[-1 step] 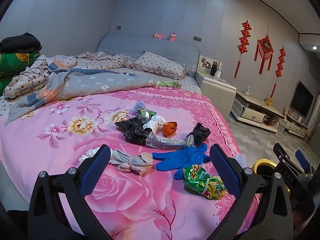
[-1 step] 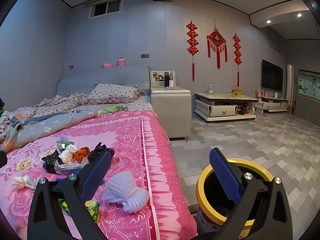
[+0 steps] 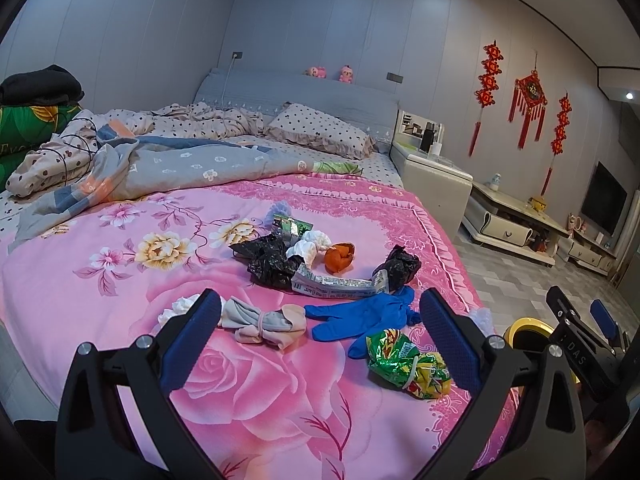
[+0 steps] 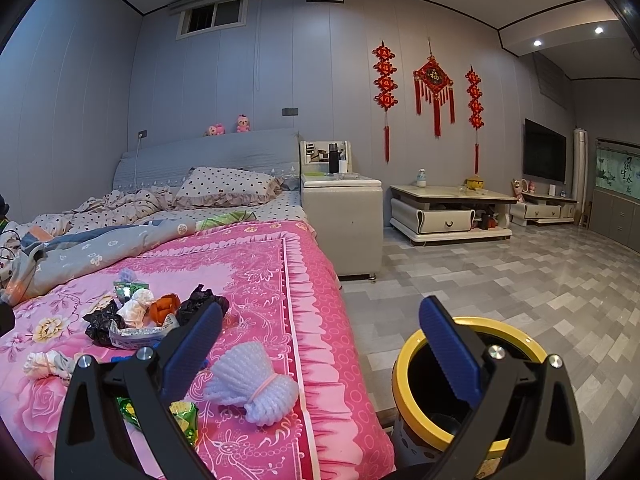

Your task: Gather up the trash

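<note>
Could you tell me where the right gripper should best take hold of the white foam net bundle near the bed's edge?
Probably at its waist, where a pink rubber band cinches the white foam net bundle. Come from above, fingers straddling that narrow neck; both ends flare wider. The right gripper is open.

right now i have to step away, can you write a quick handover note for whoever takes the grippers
Left gripper: open, empty, over the pink bedspread.
Right gripper: open, empty, between the bed edge and the yellow-rimmed bin on the floor.
Trash on the bed: blue glove, green wrapper, white foam net, black bags, orange peel, long carton.
Done: nothing gripped yet.
Left: all pieces into the bin.
</note>
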`<state>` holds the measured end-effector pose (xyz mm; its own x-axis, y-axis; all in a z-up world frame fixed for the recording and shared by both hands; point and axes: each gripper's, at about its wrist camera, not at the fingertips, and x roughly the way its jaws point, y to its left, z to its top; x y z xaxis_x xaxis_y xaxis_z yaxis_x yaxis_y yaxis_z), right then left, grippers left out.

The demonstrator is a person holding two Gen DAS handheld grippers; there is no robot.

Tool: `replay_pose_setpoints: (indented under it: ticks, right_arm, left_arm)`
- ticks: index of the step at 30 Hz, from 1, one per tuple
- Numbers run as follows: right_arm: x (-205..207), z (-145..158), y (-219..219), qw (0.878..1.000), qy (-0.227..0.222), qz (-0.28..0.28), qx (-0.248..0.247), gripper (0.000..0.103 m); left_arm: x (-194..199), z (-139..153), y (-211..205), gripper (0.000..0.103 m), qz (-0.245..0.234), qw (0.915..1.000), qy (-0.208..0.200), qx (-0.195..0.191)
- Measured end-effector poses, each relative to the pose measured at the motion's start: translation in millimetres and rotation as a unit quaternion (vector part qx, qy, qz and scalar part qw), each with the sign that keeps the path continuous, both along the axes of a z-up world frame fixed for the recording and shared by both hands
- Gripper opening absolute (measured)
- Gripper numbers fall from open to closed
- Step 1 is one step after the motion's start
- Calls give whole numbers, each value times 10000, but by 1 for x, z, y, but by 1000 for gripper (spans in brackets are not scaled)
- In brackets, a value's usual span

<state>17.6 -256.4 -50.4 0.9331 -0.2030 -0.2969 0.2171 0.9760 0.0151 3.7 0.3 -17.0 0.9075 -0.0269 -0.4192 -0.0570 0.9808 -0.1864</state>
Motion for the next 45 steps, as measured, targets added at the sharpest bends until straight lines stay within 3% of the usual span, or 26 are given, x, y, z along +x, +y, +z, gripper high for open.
replay_pose_setpoints:
  ticks: [45]
  right_arm:
    - [4, -7, 4, 10000, 82, 43, 36, 95]
  left_arm:
    - [0, -6, 4, 95, 6, 10000, 68, -68]
